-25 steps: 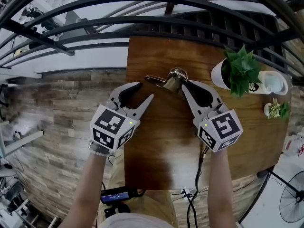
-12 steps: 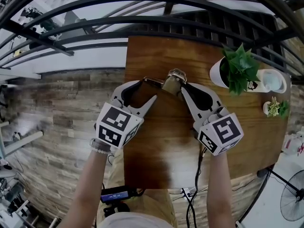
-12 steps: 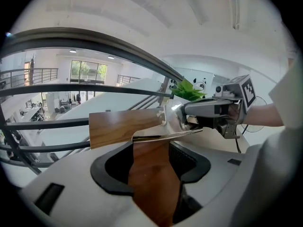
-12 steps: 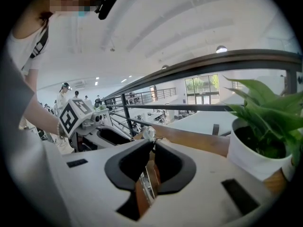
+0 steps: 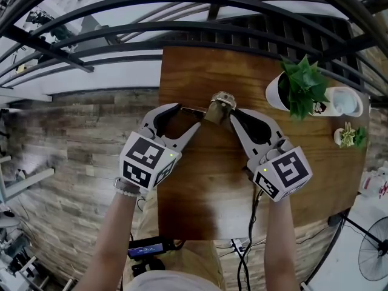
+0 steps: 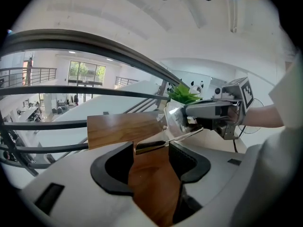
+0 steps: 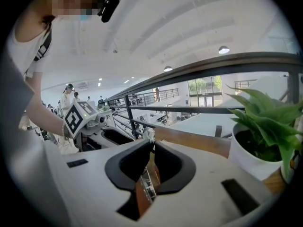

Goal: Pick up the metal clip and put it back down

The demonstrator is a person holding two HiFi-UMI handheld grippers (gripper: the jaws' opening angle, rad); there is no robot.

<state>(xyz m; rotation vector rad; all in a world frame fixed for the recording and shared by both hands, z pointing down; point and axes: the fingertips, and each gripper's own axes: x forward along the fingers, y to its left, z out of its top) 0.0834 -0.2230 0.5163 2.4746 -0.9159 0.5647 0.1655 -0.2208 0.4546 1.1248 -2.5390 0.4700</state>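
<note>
Now the right gripper [image 5: 229, 112] clamps the clip [image 5: 219, 105], lifted; the left gripper [image 5: 185, 116], jaws just opened, straddles its handle untouched, so closing there seems next.

The table [image 5: 200, 190] is brown wood, the clip [image 5: 219, 107] shiny gold, the plant [image 5: 306, 85] green in a white pot [image 5: 275, 94], and the white left gripper [image 5: 187, 115] and right gripper [image 5: 233, 111] show black-and-white squares.

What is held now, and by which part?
The right claw is shut on the metal clip at its broad end. The left claw has just opened; the clip's thin handle lies between its jaws, ungripped.
</note>
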